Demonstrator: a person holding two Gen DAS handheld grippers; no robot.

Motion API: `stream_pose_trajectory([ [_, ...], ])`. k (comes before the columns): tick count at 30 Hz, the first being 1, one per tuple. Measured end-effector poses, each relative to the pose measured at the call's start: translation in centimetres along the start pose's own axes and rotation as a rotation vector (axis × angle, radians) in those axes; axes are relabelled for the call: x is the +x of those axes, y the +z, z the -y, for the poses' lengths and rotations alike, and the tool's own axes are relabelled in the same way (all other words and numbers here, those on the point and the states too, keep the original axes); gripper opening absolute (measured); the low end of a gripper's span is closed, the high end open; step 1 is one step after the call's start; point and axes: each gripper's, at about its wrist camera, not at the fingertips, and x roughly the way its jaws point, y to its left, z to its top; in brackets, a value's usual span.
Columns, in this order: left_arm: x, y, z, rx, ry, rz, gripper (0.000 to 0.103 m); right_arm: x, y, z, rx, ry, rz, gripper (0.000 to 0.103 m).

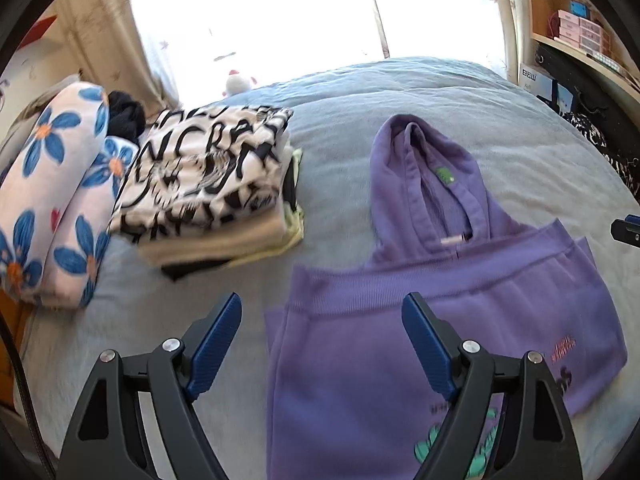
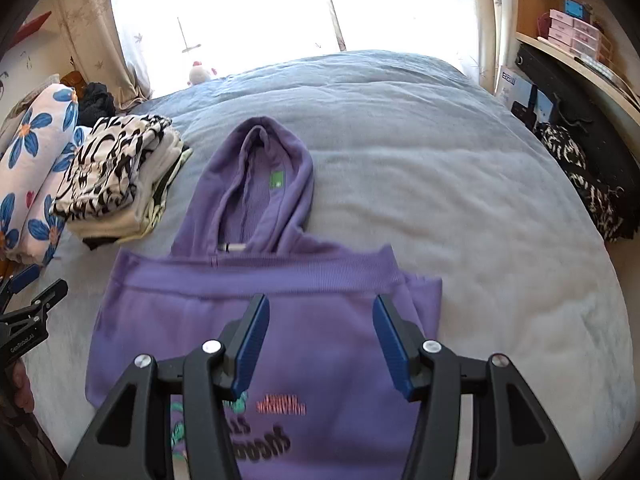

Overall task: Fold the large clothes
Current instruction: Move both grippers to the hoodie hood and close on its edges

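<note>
A purple hoodie [image 1: 440, 320] lies folded on the grey-blue bed [image 1: 520, 160], its hood pointing away and its ribbed hem doubled up across the chest. It also shows in the right wrist view [image 2: 320, 340]. My left gripper [image 1: 322, 312] is open and empty, hovering over the hoodie's left edge. My right gripper [image 2: 318, 312] is open and empty above the middle of the hoodie, just short of the ribbed hem. The left gripper shows at the left edge of the right wrist view [image 2: 28, 312].
A stack of folded clothes topped by a black-and-white print [image 1: 200, 184] sits left of the hoodie, also in the right wrist view [image 2: 116, 176]. Rolled floral bedding [image 1: 52, 200] lies further left. Shelves [image 1: 580, 40] and dark items stand right of the bed.
</note>
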Motion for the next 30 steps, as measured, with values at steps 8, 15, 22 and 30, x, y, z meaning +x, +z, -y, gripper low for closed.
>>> stream_pose_trajectory([
  [8, 7.6, 7.4, 0.5, -0.011, -0.068, -0.061, 0.081, 4.9, 6.1, -0.1, 0.011, 0.028, -0.019, 0.054],
  [15, 15.7, 11.8, 2.4, -0.013, -0.096, -0.138, 0.081, 12.1, 12.2, -0.8, 0.02, 0.058, -0.056, 0.054],
  [22, 24.0, 14.9, 4.3, -0.009, -0.098, -0.195, 0.081, 19.7, 16.2, -1.2, 0.039, 0.086, -0.106, 0.054],
  [30, 30.3, 16.3, 5.3, -0.032, -0.133, -0.243, 0.081, 26.7, 18.1, -1.0, 0.035, 0.064, -0.169, 0.054],
])
